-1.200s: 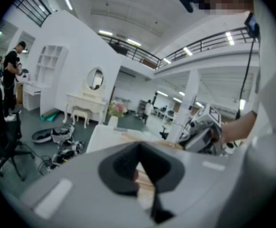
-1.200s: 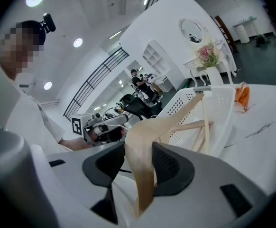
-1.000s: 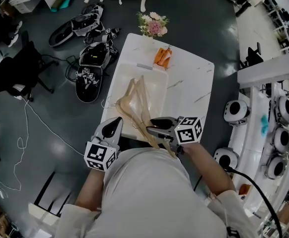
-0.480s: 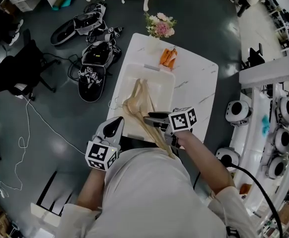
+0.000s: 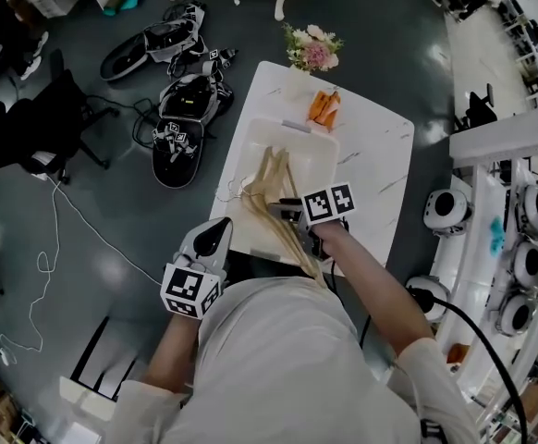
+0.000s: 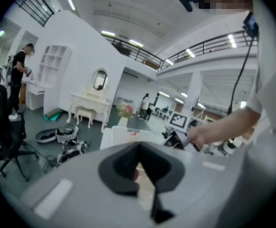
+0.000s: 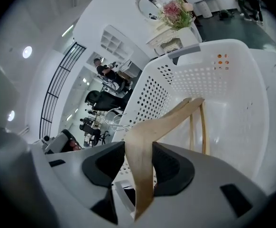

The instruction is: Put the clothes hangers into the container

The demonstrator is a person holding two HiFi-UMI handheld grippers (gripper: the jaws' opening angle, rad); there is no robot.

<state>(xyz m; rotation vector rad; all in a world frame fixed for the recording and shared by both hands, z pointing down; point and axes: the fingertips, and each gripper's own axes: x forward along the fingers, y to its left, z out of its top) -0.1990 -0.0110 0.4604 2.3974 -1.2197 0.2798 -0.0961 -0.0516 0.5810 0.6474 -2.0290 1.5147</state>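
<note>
My right gripper [image 5: 287, 214] [image 7: 139, 163] is shut on a bundle of light wooden clothes hangers [image 5: 267, 178] [image 7: 176, 115]. The hangers slant forward and down, and their far ends reach inside the white perforated container [image 5: 323, 142] [image 7: 209, 75] on the marble table [image 5: 380, 155]. Thin wire hooks stick out past the container's left wall. My left gripper [image 5: 215, 231] [image 6: 139, 167] hangs off the table's near left corner. Its jaws are shut with nothing between them.
A vase of pink flowers [image 5: 313, 49] and an orange object [image 5: 324, 107] stand at the table's far end. Spare grippers and cables [image 5: 181, 109] lie on the floor to the left. White machines [image 5: 445, 209] line the right side.
My right gripper has moved forward and down with the hangers and rolled, bringing their far ends into the container. The left gripper has hardly shifted.
</note>
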